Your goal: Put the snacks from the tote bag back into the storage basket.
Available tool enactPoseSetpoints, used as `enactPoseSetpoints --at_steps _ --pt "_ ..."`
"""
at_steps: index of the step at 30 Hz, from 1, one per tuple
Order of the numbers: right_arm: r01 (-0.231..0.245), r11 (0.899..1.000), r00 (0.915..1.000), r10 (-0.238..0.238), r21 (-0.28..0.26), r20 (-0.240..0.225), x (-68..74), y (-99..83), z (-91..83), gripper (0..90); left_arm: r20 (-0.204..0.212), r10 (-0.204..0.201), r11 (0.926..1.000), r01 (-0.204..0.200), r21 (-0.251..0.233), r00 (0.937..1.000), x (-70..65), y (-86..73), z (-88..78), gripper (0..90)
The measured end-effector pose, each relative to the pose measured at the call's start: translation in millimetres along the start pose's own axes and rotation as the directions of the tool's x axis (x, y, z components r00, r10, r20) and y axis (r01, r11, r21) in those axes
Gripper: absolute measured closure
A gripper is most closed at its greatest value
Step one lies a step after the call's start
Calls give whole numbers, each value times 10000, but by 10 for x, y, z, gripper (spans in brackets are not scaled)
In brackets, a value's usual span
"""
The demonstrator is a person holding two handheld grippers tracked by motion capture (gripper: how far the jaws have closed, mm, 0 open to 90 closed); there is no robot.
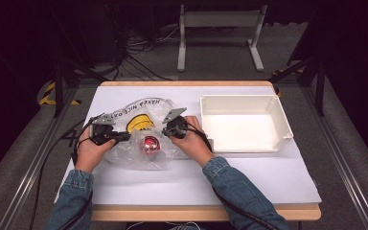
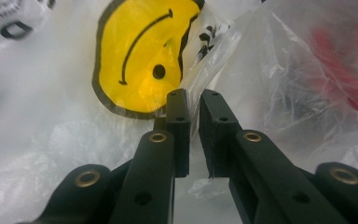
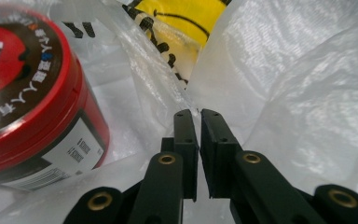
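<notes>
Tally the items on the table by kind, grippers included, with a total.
Plastic bag, clear with a yellow smiley print: 1
Red can, inside the bag: 1
White bin: 1
Handheld grippers, left gripper and right gripper: 2
Total: 5

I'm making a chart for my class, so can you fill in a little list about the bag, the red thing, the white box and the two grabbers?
bag: clear plastic bag with a yellow smiley face, crumpled on the table
red thing: red can lying inside the bag
white box: white bin, nothing in it, beside the bag
left gripper: shut on a fold of the bag
right gripper: shut on the bag's edge, next to the can
</notes>
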State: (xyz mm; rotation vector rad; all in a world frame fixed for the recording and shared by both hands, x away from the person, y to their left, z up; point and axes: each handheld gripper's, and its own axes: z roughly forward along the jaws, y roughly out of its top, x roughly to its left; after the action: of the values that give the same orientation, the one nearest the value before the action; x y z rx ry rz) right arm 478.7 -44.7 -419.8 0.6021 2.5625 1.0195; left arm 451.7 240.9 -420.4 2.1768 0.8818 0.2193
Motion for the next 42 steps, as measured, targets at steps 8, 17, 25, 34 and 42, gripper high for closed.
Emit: enactPoseSetpoints --at_steps 8,17,25,34,42 --pt "-261 9994 9996 263 206 -73 84 1 -57 599 180 -62 9999 61 92 9998 13 -27 -27 796" --pt "-367 9960 9992 352 -815 -195 248 55 -469 461 247 -40 9999 36 148 9997 1 -31 -38 805" --pt "-512 9986 9881 494 -86 -1457 514 -51 -609 378 294 -87 9998 81 177 9995 5 -34 -16 810" --pt "-367 9951 9930 467 922 -1085 700 -227 -355 99 409 -145 9997 138 186 9991 14 -47 -12 803" --pt "-219 9931 9875 396 1156 -1528 733 -298 -280 69 518 -224 9997 219 106 9984 16 -47 -27 701"
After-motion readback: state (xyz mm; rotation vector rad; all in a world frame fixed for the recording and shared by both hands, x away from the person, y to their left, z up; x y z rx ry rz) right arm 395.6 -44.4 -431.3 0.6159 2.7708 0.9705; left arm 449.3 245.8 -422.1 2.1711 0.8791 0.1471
